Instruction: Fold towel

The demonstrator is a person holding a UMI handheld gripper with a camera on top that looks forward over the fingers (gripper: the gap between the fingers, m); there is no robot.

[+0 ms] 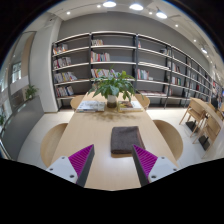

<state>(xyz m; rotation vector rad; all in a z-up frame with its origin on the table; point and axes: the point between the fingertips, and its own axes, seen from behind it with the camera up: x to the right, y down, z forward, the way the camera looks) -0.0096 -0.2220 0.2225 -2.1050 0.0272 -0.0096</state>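
Grey and soft-looking, the towel (124, 139) lies flat near the table's (85, 135) near edge, just ahead of the gripper (108, 162), whose fingers stand wide apart, holding nothing. It should be light and limp; a near corner seems the best grip.

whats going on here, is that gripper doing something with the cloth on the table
A handheld gripper hangs over a long wooden table with its fingers open and nothing between them. A dark grey towel lies on the table just ahead of the fingers, already in a compact rectangle and untouched. Farther along the table stands a potted plant, with chairs around and bookshelves along the back wall.
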